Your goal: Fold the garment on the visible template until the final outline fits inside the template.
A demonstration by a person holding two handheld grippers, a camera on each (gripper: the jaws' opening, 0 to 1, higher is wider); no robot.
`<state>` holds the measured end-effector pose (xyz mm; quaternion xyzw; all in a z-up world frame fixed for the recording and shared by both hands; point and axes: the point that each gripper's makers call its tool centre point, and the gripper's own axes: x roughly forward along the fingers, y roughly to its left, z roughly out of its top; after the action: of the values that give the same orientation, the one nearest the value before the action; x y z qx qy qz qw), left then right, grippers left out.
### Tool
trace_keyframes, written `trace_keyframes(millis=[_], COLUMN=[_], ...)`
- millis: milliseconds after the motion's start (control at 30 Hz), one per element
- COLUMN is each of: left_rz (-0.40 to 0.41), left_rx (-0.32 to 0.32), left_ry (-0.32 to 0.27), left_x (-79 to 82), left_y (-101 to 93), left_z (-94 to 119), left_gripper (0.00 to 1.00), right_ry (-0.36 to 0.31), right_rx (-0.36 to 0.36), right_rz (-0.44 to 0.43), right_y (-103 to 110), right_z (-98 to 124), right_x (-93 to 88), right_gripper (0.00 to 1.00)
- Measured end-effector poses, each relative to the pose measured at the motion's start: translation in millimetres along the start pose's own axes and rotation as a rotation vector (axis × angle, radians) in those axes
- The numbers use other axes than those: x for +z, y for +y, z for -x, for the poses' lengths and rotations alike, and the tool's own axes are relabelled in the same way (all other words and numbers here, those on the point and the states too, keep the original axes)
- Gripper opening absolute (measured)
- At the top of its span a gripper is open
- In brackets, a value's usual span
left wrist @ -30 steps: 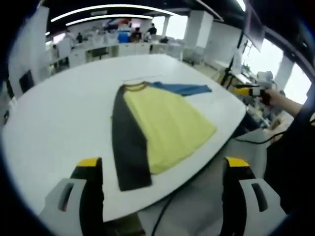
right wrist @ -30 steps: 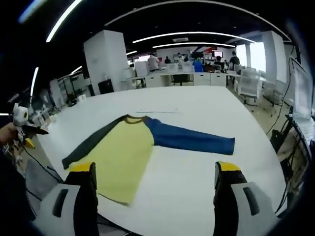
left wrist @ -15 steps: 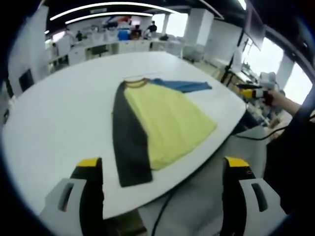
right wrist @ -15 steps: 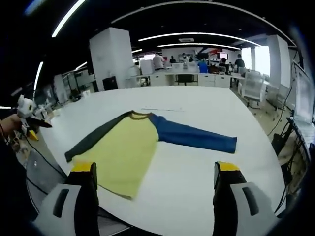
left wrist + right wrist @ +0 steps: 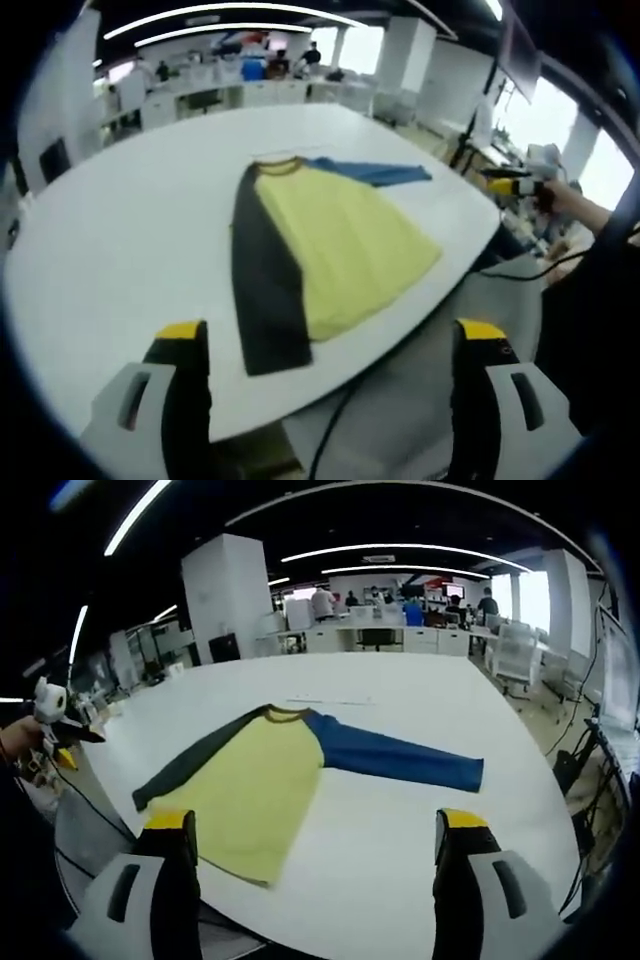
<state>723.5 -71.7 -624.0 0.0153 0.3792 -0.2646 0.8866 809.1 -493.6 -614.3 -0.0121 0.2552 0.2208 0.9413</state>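
Note:
A long-sleeved shirt lies flat on the white table (image 5: 110,230), spread out with both sleeves extended. Its body is yellow (image 5: 335,240) (image 5: 255,780), one sleeve is dark grey (image 5: 268,290) (image 5: 190,762) and the other blue (image 5: 375,175) (image 5: 400,760). A faint thin line (image 5: 325,702) runs on the table just beyond the collar. My left gripper (image 5: 330,335) hovers open off the table's near edge, by the grey cuff. My right gripper (image 5: 315,825) is open too, held above the near edge, with nothing between its jaws. Each gripper shows in the other's view, held in a hand (image 5: 515,185) (image 5: 50,725).
The table edge curves close in front of both grippers, with cables (image 5: 520,280) hanging below it. Beyond the table stand office desks, chairs (image 5: 510,650) and several people (image 5: 405,610) far off. A white pillar (image 5: 225,600) rises at the back.
Both views have drifted only slightly. The shirt lies as before, and both grippers stay open and apart from it.

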Motion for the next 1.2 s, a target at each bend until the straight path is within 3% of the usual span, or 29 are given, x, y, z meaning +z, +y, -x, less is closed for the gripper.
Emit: trace_keyframes(millis=[333, 633, 867, 1033, 1200], left_rz=[0.005, -0.023, -0.119, -0.170, -0.180], left_rx=[-0.005, 0.027, 0.084, 0.082, 0.071], left_ry=[0.008, 0.068, 0.125, 0.176, 0.165], left_x=[-2.6, -27.9, -46.0, -61.2, -67.3], left_y=[-0.9, 9.5, 17.5, 17.3, 13.0], left_z=[-5, -21, -37, -46, -55], left_gripper=[0.97, 0.92, 0.76, 0.72, 0.67], right_ry=[0.006, 0.009, 0.014, 0.017, 0.015], right_rx=[-0.012, -0.021, -0.043, -0.057, -0.069], right_rz=[-0.010, -0.014, -0.023, -0.032, -0.038], right_y=[-4, -6, -11, -13, -14], right_z=[1, 2, 8, 12, 15], right_x=[-2.6, -4.0, -8.6, -11.7, -13.0], right_gripper=[0.98, 0.98, 0.97, 0.97, 0.96])
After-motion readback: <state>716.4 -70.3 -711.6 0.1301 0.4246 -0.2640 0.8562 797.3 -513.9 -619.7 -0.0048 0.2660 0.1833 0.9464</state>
